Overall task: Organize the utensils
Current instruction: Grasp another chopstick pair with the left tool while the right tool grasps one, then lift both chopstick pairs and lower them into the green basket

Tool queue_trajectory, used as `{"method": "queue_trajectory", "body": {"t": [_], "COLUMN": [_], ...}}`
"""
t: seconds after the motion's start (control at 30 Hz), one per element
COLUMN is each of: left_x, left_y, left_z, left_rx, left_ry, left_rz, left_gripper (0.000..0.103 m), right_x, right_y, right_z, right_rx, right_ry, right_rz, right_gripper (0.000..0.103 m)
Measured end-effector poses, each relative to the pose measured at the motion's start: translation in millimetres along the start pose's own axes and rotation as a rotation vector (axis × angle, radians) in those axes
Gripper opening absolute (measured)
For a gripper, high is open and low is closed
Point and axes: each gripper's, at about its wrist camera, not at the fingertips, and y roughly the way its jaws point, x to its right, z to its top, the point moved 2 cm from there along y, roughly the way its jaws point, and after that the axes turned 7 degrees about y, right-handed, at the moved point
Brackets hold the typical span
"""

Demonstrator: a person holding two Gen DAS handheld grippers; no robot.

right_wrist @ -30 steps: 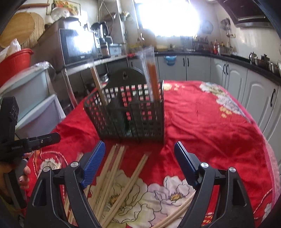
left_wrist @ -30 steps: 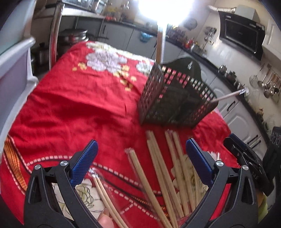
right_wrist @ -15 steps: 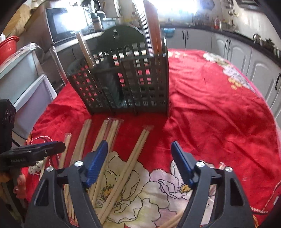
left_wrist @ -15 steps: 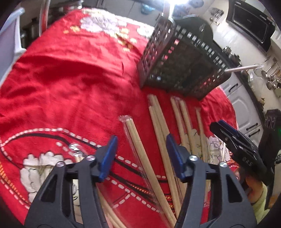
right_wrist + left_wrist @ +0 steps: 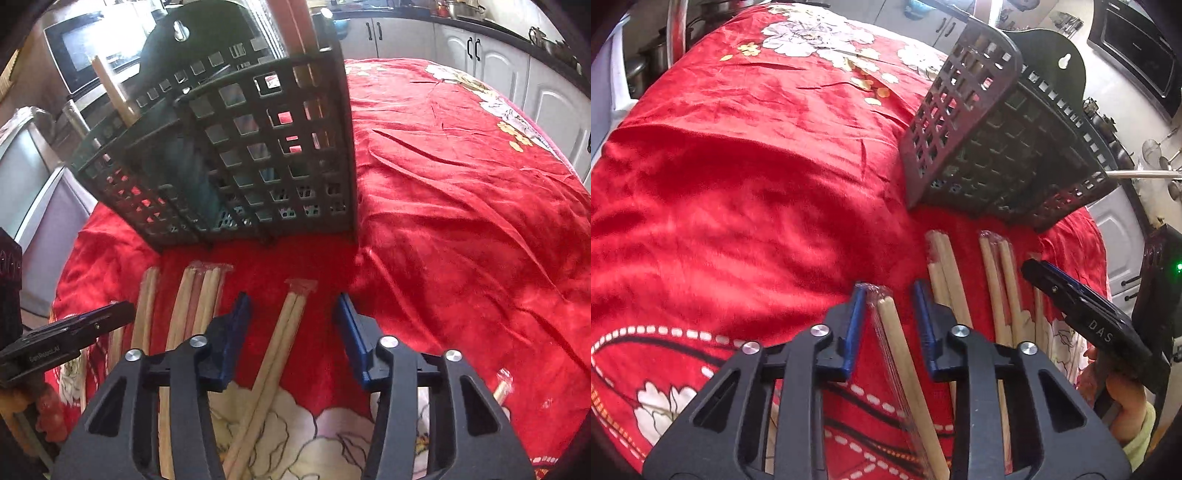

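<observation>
Several pairs of plastic-wrapped wooden chopsticks lie on the red flowered tablecloth in front of a dark perforated utensil basket (image 5: 1001, 147). My left gripper (image 5: 889, 299) straddles one wrapped pair (image 5: 897, 354); its blue pads are narrowed close around it, with a small gap on each side. My right gripper (image 5: 293, 314) is open over another wrapped pair (image 5: 280, 343), which lies between its jaws. The basket (image 5: 236, 155) stands upright just beyond and holds some chopsticks (image 5: 110, 92). Each gripper shows in the other's view, the right one (image 5: 1082, 317) and the left one (image 5: 62, 336).
More chopstick pairs lie between the two grippers (image 5: 997, 280) (image 5: 195, 302). One loose pair end shows at the right (image 5: 502, 387). Red cloth (image 5: 738, 184) covers the table. Kitchen cabinets (image 5: 480, 40) and a microwave (image 5: 92, 48) stand behind.
Both grippers moved forward and down toward the chopsticks. The left gripper's jaws narrowed around one wrapped pair. The right gripper's jaws narrowed somewhat over another pair.
</observation>
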Motion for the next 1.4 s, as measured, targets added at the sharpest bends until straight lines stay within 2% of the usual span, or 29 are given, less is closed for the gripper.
{"method": "queue_trajectory", "body": {"t": [0.13, 0.17, 0.27, 0.43, 0.77, 1.17, 1.4], "left_x": [-1, -2, -4, -6, 14, 46, 70], "left_y": [2, 3, 2, -7, -76, -136, -172], "left_z": [2, 2, 3, 8, 7, 20, 43], "left_rx": [0.009, 0.012, 0.017, 0.047, 0.238, 0.392, 0.485], "left_ry": [0.006, 0.005, -0.003, -0.003, 0.072, 0.145, 0.200], "left_rz": [0.022, 0.024, 0.018, -0.009, -0.066, -0.115, -0.132], "left_gripper": [0.008, 0.006, 0.004, 0.003, 0.003, 0.003, 0.003], "right_x": [-3, -3, -2, -2, -29, -57, -60], "right_y": [4, 4, 3, -13, -84, -157, -196], "right_z": [3, 3, 5, 6, -5, 0, 23], "right_rx": [-0.005, -0.006, -0.010, 0.004, 0.145, 0.314, 0.460], "right_ry": [-0.018, -0.018, -0.008, 0.017, -0.062, -0.141, -0.164], "right_rz": [-0.026, -0.023, 0.008, 0.119, 0.291, 0.377, 0.395], "right_gripper": [0.026, 0.018, 0.014, 0.011, 0.008, 0.006, 0.006]}}
